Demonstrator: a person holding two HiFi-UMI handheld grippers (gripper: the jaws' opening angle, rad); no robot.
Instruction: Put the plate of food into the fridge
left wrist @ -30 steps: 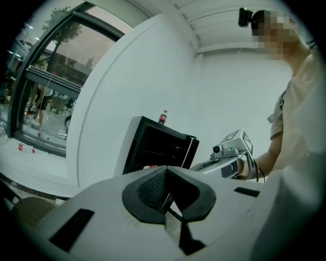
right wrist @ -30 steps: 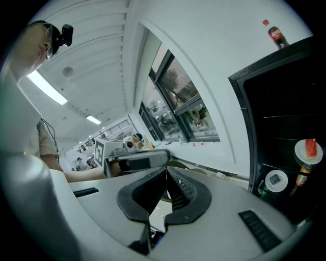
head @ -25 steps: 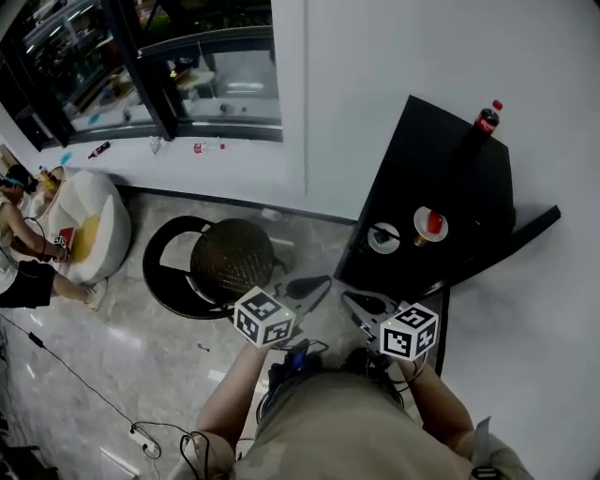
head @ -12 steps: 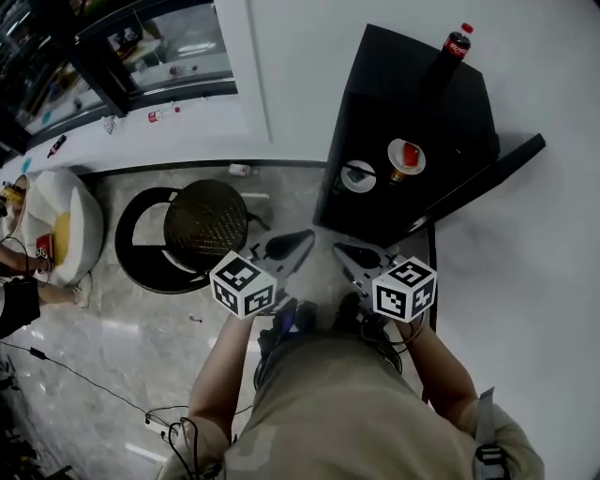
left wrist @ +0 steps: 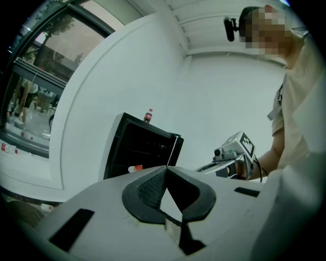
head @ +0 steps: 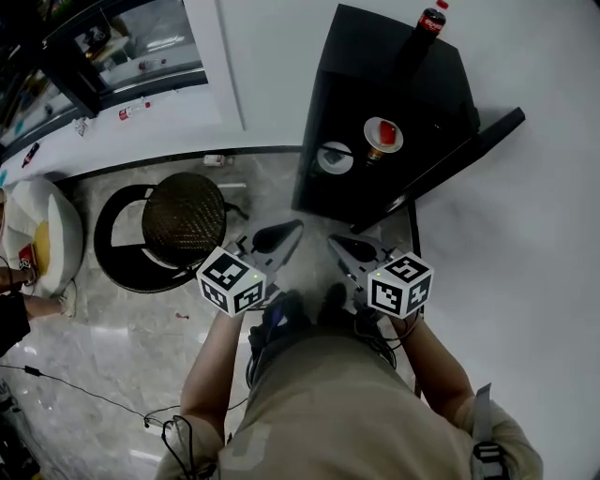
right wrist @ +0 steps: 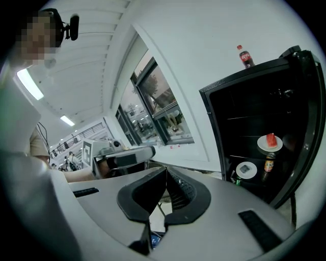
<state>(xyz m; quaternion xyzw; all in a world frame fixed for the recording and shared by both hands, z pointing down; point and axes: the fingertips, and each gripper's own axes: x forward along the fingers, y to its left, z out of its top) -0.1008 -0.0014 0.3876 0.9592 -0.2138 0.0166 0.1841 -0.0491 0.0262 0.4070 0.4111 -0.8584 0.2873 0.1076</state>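
Plate (head: 382,135) of food, where was it when you looked?
I saw it on a shelf inside the open fridge (head: 375,75), red food on it, a second plate (head: 335,157) on the shelf below.
And the jaws?
I held both tools out in front of the fridge, well apart from the plate. The left gripper (left wrist: 165,167) had its jaws pressed together on nothing; the right gripper (right wrist: 166,168) likewise. A cola bottle (head: 429,19) stood on top.
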